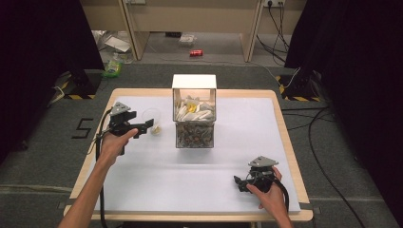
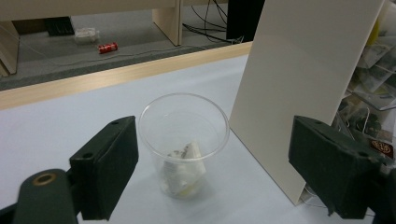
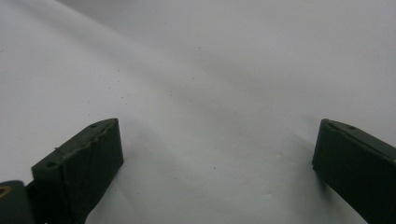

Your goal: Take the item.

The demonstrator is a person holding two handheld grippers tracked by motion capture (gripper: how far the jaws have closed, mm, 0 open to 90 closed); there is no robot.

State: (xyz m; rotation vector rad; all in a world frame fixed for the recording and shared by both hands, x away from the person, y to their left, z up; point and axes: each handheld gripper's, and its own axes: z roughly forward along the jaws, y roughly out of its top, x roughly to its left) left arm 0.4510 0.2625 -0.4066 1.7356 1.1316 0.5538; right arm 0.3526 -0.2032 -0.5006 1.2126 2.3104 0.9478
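Observation:
A clear plastic cup stands upright on the white table sheet, left of the box. A small white packet lies at its bottom. My left gripper is open, and the cup sits just beyond its wide-set jaws, close to the left one, with neither pad pressing on it. From above, the left gripper points right at the cup. A clear box with a white upright panel holds several packets. My right gripper rests near the front right, and between the open jaws of the right gripper is bare sheet.
The wooden table edge frames the sheet. A red can and litter lie on the floor beyond the table. Cables run along the right. Black curtains hang on both sides.

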